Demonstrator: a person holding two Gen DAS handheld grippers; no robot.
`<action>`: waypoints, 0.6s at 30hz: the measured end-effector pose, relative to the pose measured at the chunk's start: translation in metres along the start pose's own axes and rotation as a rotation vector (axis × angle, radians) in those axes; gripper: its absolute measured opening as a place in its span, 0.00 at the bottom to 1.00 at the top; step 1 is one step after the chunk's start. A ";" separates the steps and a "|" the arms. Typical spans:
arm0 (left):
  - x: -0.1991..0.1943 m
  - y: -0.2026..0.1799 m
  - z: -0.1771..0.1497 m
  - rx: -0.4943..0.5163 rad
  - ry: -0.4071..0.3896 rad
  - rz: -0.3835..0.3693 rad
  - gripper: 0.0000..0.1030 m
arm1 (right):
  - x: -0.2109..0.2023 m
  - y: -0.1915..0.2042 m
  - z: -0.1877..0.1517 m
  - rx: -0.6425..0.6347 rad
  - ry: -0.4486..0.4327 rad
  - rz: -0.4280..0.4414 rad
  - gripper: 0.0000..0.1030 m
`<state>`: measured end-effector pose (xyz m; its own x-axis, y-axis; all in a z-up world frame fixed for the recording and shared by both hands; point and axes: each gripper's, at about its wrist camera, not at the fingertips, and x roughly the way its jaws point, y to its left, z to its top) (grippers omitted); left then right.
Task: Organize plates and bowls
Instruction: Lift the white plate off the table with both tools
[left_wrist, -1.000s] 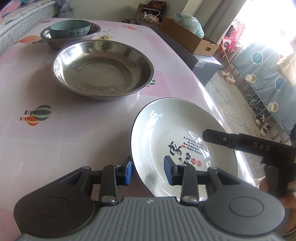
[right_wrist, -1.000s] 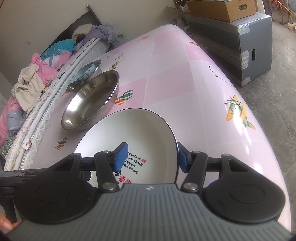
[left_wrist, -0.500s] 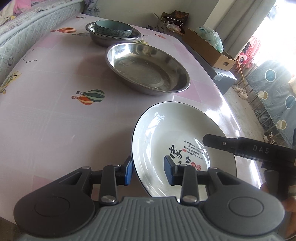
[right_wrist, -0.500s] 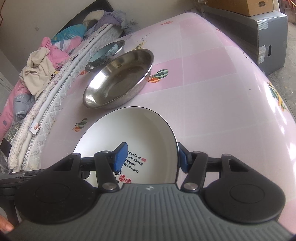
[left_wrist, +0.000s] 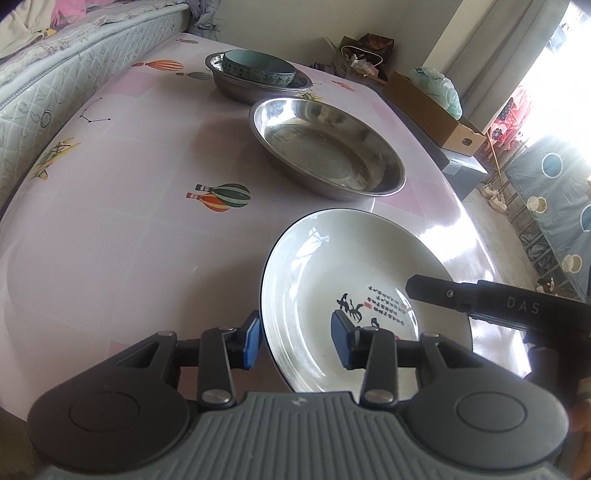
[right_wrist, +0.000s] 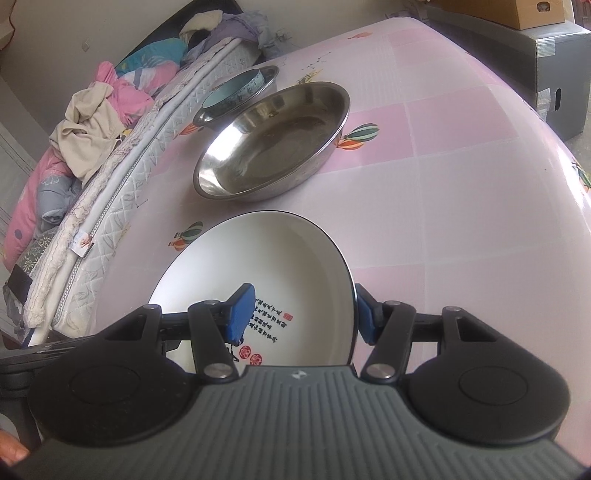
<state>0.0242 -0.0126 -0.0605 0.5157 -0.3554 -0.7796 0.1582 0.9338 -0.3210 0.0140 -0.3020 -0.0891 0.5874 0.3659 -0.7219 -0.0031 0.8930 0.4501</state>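
Note:
A white plate (left_wrist: 332, 280) with black calligraphy and a dark rim is held above the pink table. My left gripper (left_wrist: 295, 343) is shut on its left rim. My right gripper (right_wrist: 303, 314) is shut on the opposite rim of the plate (right_wrist: 273, 266); its finger also shows in the left wrist view (left_wrist: 443, 293). A large steel basin (left_wrist: 325, 144) sits beyond the plate, also seen in the right wrist view (right_wrist: 273, 140). Behind it a teal bowl (left_wrist: 258, 68) rests inside a second steel basin (left_wrist: 229, 85).
The pink table (left_wrist: 110, 221) carries balloon prints. A mattress (left_wrist: 55, 74) runs along its left side, with piled clothes (right_wrist: 92, 122). A cardboard box (left_wrist: 436, 114) on a dark cabinet stands beyond the table's right edge.
Both grippers have lifted the plate and carried it back and leftward. The basins now appear farther away and more to the right in the left wrist view.

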 end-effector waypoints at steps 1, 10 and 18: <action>0.000 0.000 0.000 0.001 0.000 0.000 0.40 | 0.000 0.000 0.000 0.001 -0.001 0.000 0.55; 0.004 -0.003 0.002 0.007 0.008 0.009 0.42 | 0.001 -0.003 0.001 0.007 -0.004 0.011 0.55; 0.011 -0.007 0.004 0.027 0.018 0.031 0.44 | 0.000 -0.008 0.001 0.018 -0.010 0.035 0.54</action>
<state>0.0320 -0.0233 -0.0647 0.5057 -0.3264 -0.7986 0.1649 0.9452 -0.2819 0.0150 -0.3095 -0.0920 0.5953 0.3943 -0.7001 -0.0093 0.8746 0.4847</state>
